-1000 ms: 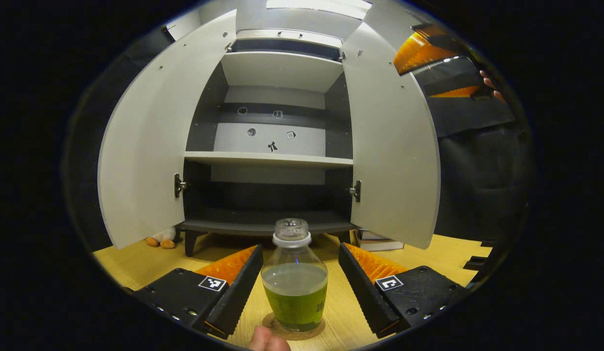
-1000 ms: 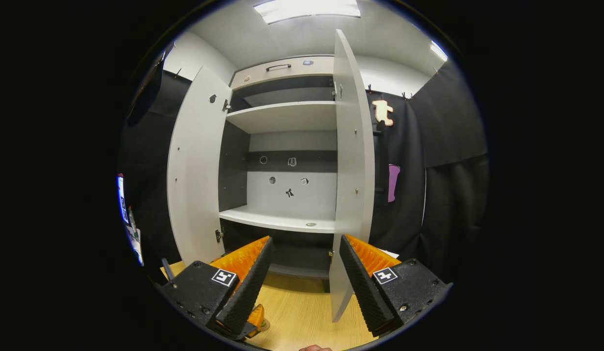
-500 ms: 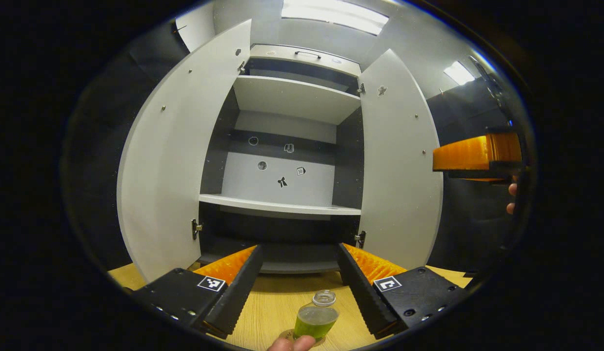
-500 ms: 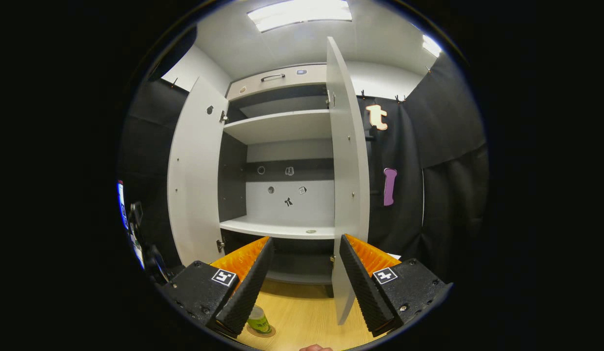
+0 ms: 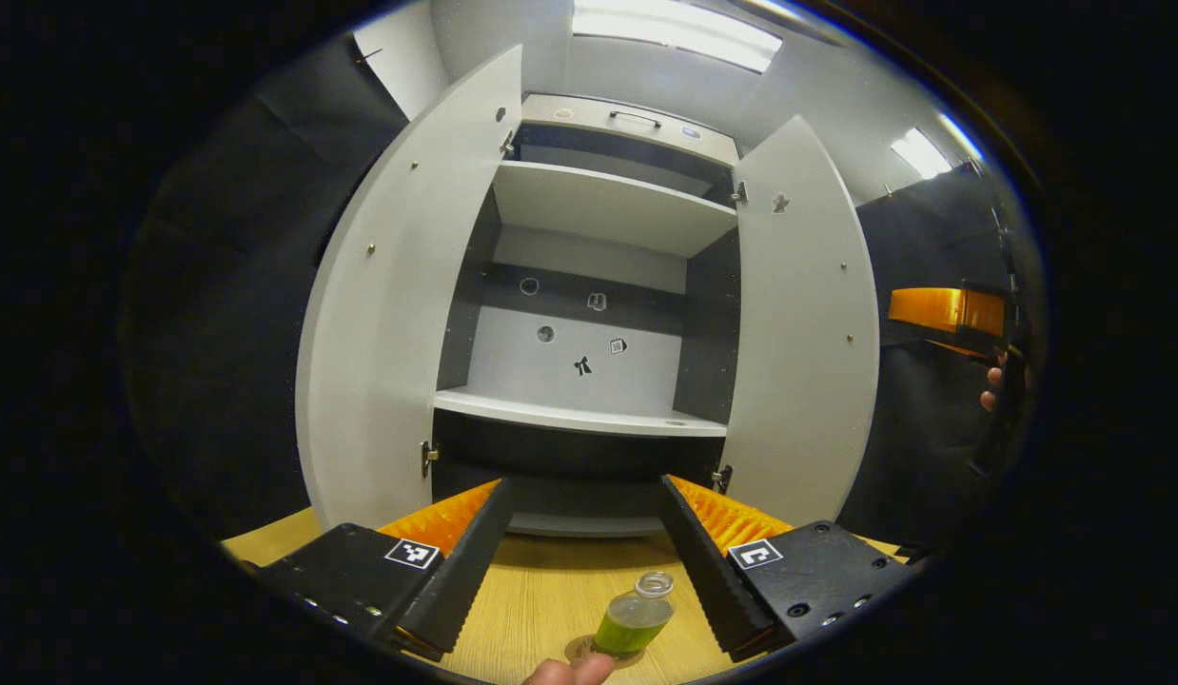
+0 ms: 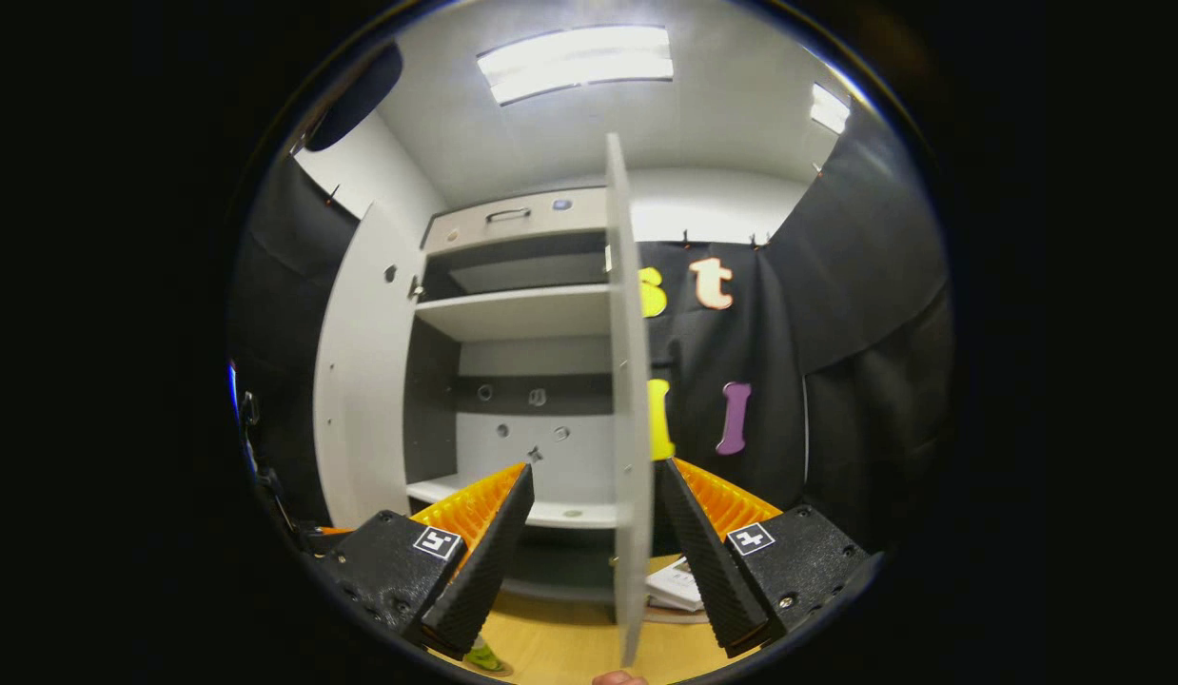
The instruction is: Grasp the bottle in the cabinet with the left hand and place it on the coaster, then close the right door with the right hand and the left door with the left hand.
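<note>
So going left to right: the left door (image 5: 399, 314) is swung wide open, off to the left of the left tongs (image 5: 581, 557), which are released with nothing between the fingers. The bottle (image 5: 635, 618) is already out of the cabinet (image 5: 589, 381), standing on the coaster (image 5: 583, 651) on the desk (image 5: 541, 599), low in the left gripper view, just under and between those tongs. A fingertip of the hand (image 5: 570, 671) pokes in at the bottom edge.

Now the bit that matters. In the right gripper view the right door (image 6: 629, 428) shows up almost edge-on, a tall upright slab running straight up the gap between the fingers of the right tongs (image 6: 589, 547). Its long axis is vertical and its free edge points back toward the camera. The right tongs are also spread, holding nothing, and I can't tell if either finger touches the panel.

So the right tongs are clearly the nearer ones, lined up on that door's edge. My guess is the closing push has to go sideways, toward the cabinet interior on the left, from the door's outer face.
</note>
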`<state>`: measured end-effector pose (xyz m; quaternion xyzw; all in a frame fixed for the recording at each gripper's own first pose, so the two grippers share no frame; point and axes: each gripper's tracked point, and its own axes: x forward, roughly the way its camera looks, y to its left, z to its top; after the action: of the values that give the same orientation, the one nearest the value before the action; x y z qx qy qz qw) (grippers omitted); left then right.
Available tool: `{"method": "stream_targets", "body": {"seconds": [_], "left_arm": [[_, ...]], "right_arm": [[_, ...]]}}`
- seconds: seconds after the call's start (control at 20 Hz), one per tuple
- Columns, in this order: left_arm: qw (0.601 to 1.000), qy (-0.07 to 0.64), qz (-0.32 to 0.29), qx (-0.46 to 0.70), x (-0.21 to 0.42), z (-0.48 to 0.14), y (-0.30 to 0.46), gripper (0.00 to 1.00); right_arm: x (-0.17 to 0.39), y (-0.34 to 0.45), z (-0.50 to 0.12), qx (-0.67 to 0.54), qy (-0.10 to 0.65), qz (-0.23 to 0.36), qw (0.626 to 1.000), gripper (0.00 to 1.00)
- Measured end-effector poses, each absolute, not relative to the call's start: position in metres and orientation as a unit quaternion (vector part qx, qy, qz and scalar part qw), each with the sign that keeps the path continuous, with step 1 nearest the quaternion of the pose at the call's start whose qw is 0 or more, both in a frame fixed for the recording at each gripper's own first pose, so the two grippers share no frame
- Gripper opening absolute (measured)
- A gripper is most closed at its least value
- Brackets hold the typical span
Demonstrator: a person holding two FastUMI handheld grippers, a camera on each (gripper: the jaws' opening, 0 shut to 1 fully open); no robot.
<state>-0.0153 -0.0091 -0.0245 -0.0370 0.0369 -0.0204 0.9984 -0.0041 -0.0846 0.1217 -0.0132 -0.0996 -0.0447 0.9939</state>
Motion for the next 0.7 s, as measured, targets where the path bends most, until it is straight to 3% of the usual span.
{"method": "stream_targets", "body": {"seconds": [0.2,0.7], "left_arm": [[0.999,0.045,-0.008,-0.023,-0.022,-0.028,0.0,0.95],[0.998,0.053,0.024,-0.016,-0.034,-0.034,0.018,0.95]], "right_arm": [[0.01,-0.153,0.155,-0.021,-0.105,-0.113,0.988,0.83],[0.071,-0.193,0.15,0.042,-0.064,-0.121,0.99,0.82]]}}
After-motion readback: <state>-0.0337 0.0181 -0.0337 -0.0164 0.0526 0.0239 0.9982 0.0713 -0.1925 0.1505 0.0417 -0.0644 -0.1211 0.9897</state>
